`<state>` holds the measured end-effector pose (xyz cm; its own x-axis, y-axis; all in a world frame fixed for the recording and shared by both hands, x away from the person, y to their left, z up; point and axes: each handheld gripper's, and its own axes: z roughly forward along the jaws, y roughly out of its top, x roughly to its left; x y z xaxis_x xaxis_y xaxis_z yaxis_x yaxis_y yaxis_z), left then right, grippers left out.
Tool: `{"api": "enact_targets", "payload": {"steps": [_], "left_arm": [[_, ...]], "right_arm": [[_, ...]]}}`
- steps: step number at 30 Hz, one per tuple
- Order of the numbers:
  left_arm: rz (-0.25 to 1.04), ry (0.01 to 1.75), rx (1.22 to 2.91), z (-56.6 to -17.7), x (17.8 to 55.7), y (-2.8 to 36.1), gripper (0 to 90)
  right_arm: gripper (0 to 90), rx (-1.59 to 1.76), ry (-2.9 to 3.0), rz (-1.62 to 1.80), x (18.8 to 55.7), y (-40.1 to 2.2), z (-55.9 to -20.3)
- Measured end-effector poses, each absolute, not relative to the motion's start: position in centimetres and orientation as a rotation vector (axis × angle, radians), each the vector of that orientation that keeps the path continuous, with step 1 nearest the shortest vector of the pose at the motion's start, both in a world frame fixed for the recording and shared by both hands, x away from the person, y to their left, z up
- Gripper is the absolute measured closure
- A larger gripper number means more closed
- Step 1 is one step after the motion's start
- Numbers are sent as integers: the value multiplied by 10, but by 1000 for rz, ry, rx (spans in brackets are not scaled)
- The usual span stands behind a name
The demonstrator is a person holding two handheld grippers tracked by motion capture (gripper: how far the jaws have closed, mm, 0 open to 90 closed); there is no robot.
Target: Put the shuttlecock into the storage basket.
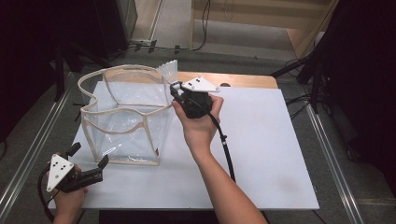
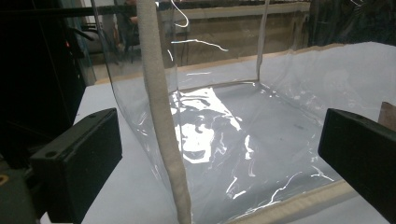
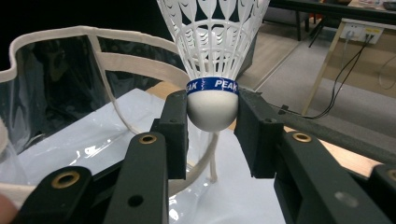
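Shuttlecock (image 3: 212,100), cork pinched between the jaws of the right gripper (image 1: 173,88), hangs at the clear bag's (image 1: 126,116) rim, at one o'clock of its mouth on the white table (image 1: 261,140). Left gripper (image 1: 88,156), jaws spread and empty, waits at the bag's seven o'clock corner. The rounded cork could slip out early, and a nudged rim could fold the soft bag shut.

You can read one word: "PEAK", in white capitals on the blue band around the white shuttlecock (image 3: 212,86), at the centre of the right gripper view. It appears twice along the band, the left one cut off. Nothing else is legible.
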<state>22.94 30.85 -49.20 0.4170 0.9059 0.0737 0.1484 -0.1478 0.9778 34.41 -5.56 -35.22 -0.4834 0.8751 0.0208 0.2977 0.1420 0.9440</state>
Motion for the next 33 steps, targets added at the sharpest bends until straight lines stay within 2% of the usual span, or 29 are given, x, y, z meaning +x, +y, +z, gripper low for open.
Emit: {"api": "enact_targets", "payload": {"steps": [12, 13, 15, 23, 26, 33], "left_arm": [[877, 953, 1590, -492, 229, 309, 3], [876, 953, 1590, -492, 229, 309, 3], [876, 954, 1590, -492, 229, 309, 3], [876, 956, 1588, -492, 229, 309, 3], [876, 955, 1589, -492, 229, 309, 3], [877, 955, 1588, -492, 230, 309, 3]], "right_arm": [[624, 1110, 1926, 1384, 344, -47, -355], [600, 1115, 1942, 1399, 344, -47, -356], [476, 1123, 1967, 1417, 346, -48, -357], [165, 1133, 1931, 1408, 346, -55, -355], [101, 1120, 1939, 1424, 346, -59, -355], [82, 1108, 1951, 1420, 347, -68, -356]]}}
